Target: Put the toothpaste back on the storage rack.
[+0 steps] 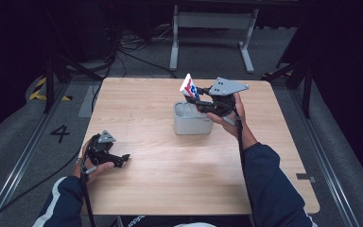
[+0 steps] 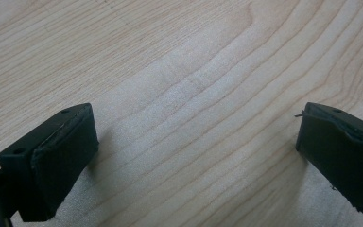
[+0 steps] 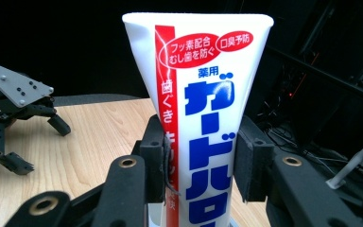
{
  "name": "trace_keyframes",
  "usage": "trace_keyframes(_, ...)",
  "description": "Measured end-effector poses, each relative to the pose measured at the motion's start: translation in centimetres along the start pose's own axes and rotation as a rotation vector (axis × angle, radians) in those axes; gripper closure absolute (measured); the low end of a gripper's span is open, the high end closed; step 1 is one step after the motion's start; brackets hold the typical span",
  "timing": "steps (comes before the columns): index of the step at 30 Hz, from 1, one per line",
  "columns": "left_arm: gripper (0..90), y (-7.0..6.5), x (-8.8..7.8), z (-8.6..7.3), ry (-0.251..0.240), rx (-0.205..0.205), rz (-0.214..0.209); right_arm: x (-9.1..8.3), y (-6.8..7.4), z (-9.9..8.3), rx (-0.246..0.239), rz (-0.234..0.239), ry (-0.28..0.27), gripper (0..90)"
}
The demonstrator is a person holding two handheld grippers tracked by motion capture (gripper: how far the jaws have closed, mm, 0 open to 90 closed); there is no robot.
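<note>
Wooden bench [image 1: 170,179], square top, pale grain, with dark floor and cables behind it.

Grey box [image 1: 192,124], open at the top, standing upright a little past the middle of the bench, right of centre in the high view.

Right hand-held gripper [image 1: 199,100] raised just above the box's far right corner, a grey three-cornered plate on top of it, the person's blue sleeve trailing back to the near edge. Jaws clamped on the toothpaste tube [image 3: 203,118]: in the right gripper view [image 3: 199,165] the pads press its sides about midway up. Tube white with a red stripe and blue lettering, flat crimped end uppermost; seen from above [image 1: 189,87] it leans toward the far left, its lower end over the box opening. Whether it touches the box I cannot tell.

Left hand-held gripper [image 1: 123,158] rests low at the near left of the bench, well apart from the box. Jaws stand wide apart in the left gripper view [image 2: 194,156], bare wood between them.
</note>
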State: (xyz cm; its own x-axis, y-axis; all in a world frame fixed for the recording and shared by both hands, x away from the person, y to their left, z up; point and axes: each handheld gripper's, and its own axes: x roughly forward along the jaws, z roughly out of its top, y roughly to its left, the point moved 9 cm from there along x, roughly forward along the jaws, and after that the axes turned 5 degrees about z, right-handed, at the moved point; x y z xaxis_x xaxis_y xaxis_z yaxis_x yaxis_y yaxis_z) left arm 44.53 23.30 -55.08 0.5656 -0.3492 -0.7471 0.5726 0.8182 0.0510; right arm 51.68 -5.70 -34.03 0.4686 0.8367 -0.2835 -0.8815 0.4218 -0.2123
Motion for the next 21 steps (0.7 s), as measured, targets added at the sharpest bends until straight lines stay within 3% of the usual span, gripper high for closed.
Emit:
trace_keyframes(7,0.2,0.0,0.0,0.0,0.0,0.0,0.0,0.7,-0.5,-0.6,0.02,-0.012,0.011,62.4)
trace_keyframes(12,0.2,0.0,0.0,0.0,0.0,0.0,0.0,1.4,-1.1,-1.4,0.064,-0.018,0.013,62.3)
trace_keyframes(21,0.2,0.0,0.0,0.0,0.0,-0.001,0.0,1.8,-1.6,-2.2,0.075,-0.034,0.032,62.1)
